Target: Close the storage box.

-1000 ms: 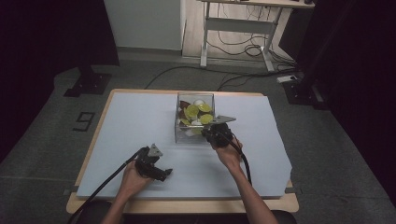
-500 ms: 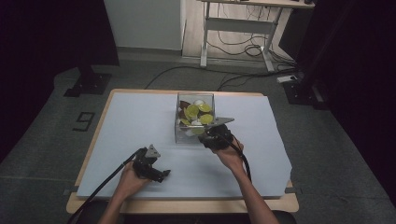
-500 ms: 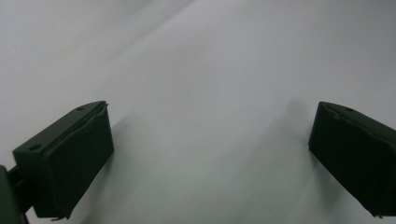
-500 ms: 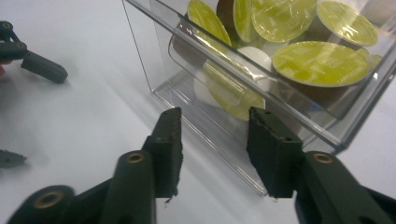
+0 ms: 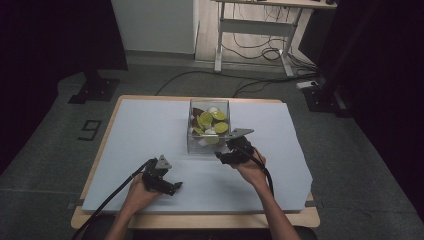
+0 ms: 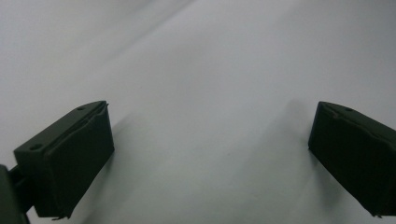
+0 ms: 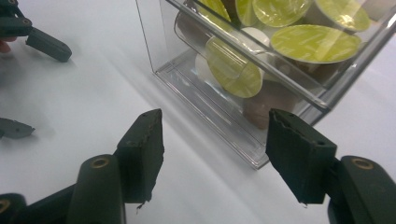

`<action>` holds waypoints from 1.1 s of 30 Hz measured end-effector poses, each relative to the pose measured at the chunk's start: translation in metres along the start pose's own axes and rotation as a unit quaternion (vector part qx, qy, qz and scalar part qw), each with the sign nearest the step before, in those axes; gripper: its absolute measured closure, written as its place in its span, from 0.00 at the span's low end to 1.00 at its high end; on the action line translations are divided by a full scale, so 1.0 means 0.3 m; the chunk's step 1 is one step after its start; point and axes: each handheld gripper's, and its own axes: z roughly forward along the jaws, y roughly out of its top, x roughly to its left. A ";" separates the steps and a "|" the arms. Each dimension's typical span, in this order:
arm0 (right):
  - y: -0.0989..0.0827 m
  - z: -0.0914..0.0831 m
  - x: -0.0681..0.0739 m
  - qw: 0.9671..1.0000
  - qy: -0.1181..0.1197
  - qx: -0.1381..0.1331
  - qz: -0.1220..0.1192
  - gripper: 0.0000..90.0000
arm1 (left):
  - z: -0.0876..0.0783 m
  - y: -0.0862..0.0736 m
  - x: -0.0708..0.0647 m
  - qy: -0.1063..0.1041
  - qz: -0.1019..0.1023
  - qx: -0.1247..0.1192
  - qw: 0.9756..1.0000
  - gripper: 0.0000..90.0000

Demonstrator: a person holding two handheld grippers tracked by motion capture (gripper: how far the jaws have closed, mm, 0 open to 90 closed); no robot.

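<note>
Nearest the person, the left hand holds the left tool low over the pale sheet that covers the wooden counter, toward its near left part. In the left gripper view its two black jaws stand wide apart with nothing but bare sheet between them. A black cable trails from it back off the near edge.

A little farther in and to the right, the right hand holds the right tool, which points leftward at the near right corner of a clear plastic box and sits just beside it; the grey three-cornered plate rides on top. In the right gripper view its jaws are spread, empty, with the box's lower corner showing just past the gap between them.

The box stands upright near the middle of the counter. It holds a heap of coffee capsules, most with yellow-green foil lids, some white or brown, lying tilted against one another.

Beyond the counter lie a grey floor, loose cables and the legs of a white desk.
</note>
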 end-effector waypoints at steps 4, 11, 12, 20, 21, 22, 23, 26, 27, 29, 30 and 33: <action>-0.002 -0.016 -0.001 1.000 -0.004 0.001 -0.003 0.36 | -0.003 -0.003 -0.003 0.002 -0.003 -0.001 1.000 0.01; -0.006 -0.036 0.002 1.000 -0.011 0.003 -0.010 0.31 | -0.013 -0.014 -0.007 0.003 -0.004 -0.002 1.000 0.02; -0.007 -0.038 0.002 1.000 -0.011 0.003 -0.009 0.30 | -0.014 -0.016 -0.008 0.004 -0.005 -0.003 1.000 0.02; -0.029 -0.059 -0.013 1.000 -0.021 0.007 0.002 0.21 | -0.014 -0.016 -0.008 0.003 -0.005 -0.003 1.000 0.02; -0.032 -0.062 -0.016 1.000 -0.021 0.007 0.003 0.20 | -0.014 -0.016 -0.008 0.003 -0.005 -0.003 1.000 0.02; -0.036 -0.066 -0.019 1.000 -0.023 0.006 0.004 0.18 | -0.014 -0.016 -0.007 0.002 -0.005 -0.003 1.000 0.02; -0.039 -0.069 -0.022 1.000 -0.024 0.005 0.006 0.16 | -0.014 -0.016 -0.007 0.002 -0.005 -0.003 1.000 0.02; -0.050 -0.080 -0.029 1.000 -0.028 0.006 0.009 0.16 | -0.014 -0.016 -0.007 0.002 -0.005 -0.003 1.000 0.02; -0.054 -0.083 -0.031 0.999 -0.032 0.008 0.009 0.15 | -0.014 -0.016 -0.007 0.002 -0.005 -0.003 1.000 0.02; -0.062 -0.090 -0.034 0.999 -0.036 0.012 0.008 0.15 | -0.014 -0.016 -0.007 0.002 -0.005 -0.003 1.000 0.02; -0.066 -0.094 -0.036 0.999 -0.038 0.012 0.007 0.15 | -0.014 -0.016 -0.007 0.002 -0.005 -0.003 1.000 0.02; -0.078 -0.106 -0.039 0.999 -0.038 0.014 0.009 0.14 | -0.013 -0.017 -0.007 0.003 -0.005 -0.004 1.000 0.02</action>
